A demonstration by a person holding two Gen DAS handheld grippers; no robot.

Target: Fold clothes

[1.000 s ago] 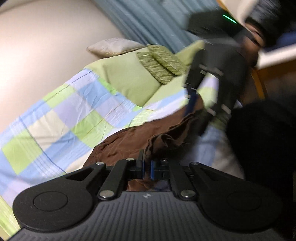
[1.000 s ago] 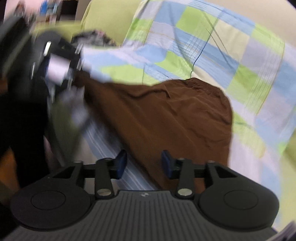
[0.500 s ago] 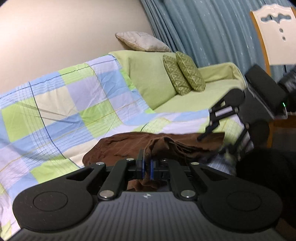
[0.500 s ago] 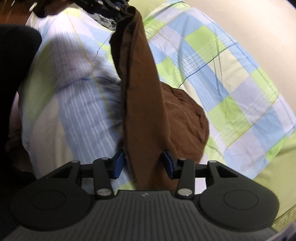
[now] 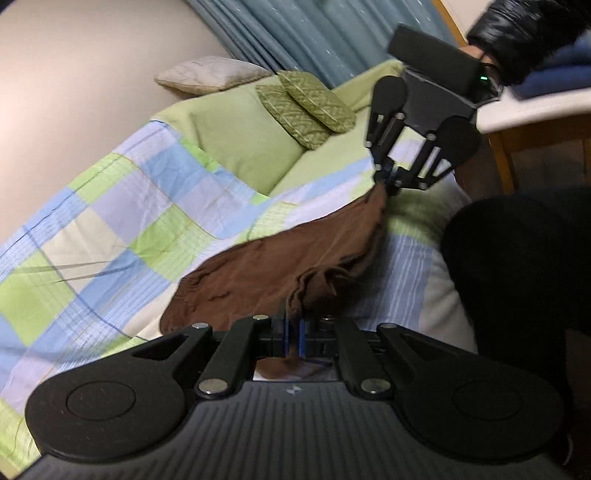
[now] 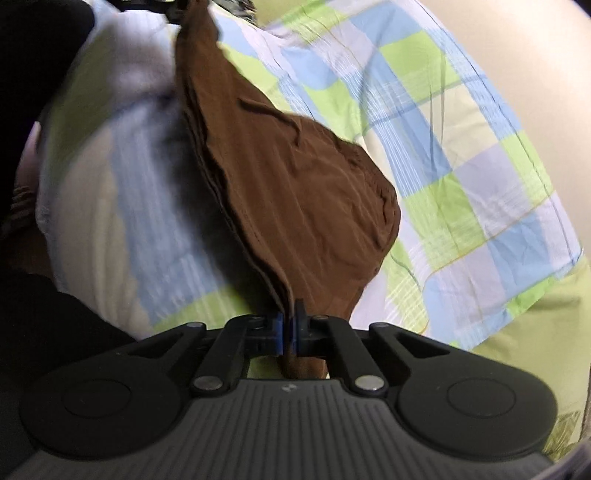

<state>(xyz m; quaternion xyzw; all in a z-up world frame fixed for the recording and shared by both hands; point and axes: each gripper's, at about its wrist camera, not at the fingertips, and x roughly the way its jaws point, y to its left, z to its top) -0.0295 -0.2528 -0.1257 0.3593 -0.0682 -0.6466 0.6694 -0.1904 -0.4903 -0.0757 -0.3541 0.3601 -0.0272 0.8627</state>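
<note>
A brown garment (image 5: 280, 266) lies partly on the checked sheet (image 5: 122, 206) of a sofa and is stretched between both grippers. My left gripper (image 5: 293, 338) is shut on one bunched corner of it near the sofa's front edge. My right gripper (image 5: 388, 179) shows in the left wrist view, shut on the opposite corner and lifting it off the sheet. In the right wrist view the brown garment (image 6: 295, 177) runs from my right gripper (image 6: 287, 334) up to the far top, where the left gripper is mostly out of frame.
Two green patterned cushions (image 5: 306, 110) and a beige pillow (image 5: 210, 74) sit at the sofa's far end. Blue curtains (image 5: 314, 33) hang behind. A wooden table (image 5: 532, 114) stands at the right. The person's dark-clothed body (image 5: 524, 266) is close on the right.
My right gripper has closed on the garment's corner and lifted it, pulling the cloth taut between both grippers. My left gripper keeps its hold.
</note>
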